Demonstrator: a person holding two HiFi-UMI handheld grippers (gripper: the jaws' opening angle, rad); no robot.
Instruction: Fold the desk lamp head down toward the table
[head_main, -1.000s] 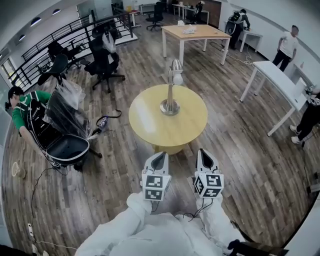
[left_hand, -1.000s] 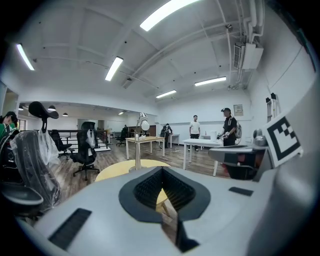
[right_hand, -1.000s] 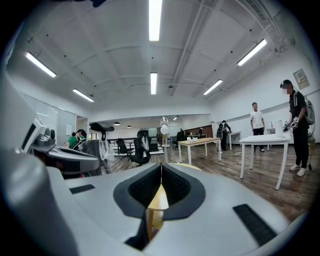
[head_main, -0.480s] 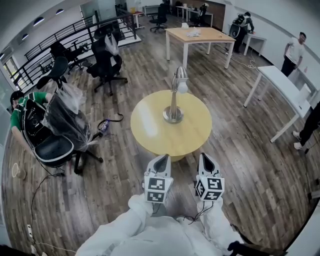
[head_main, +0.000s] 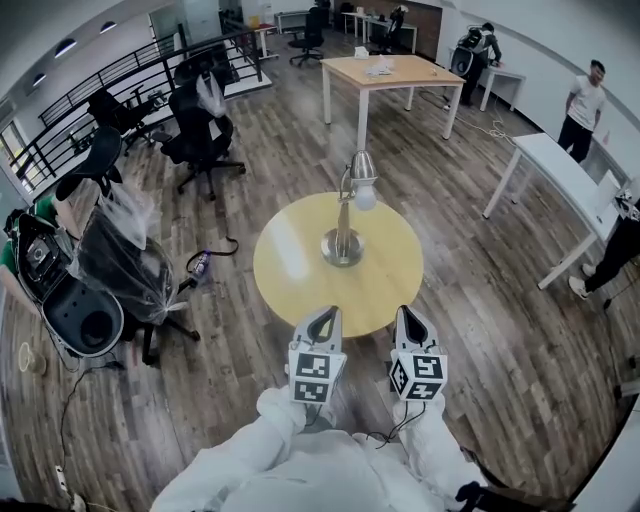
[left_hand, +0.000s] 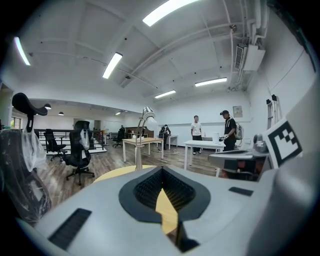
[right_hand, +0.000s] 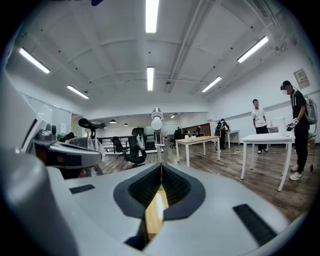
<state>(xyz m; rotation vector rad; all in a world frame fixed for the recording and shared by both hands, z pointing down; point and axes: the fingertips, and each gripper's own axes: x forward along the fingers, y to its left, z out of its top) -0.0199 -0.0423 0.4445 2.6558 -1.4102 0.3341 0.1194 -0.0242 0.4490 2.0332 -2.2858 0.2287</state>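
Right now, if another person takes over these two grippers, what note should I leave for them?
Left gripper: jaws shut, nothing in them.
Right gripper: jaws shut, nothing in them.
Both are at the near edge of the round yellow table, apart from the lamp.
Desk lamp stands upright near the table's middle, its head up at the top.
Done: nothing on the lamp yet.
Left: reach the lamp, take the head, fold it down toward the table.

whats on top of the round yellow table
A silver desk lamp stands upright on its round base near the middle of the round yellow table. Nothing else shows on it, though the left tool and right tool cover part of its near edge.
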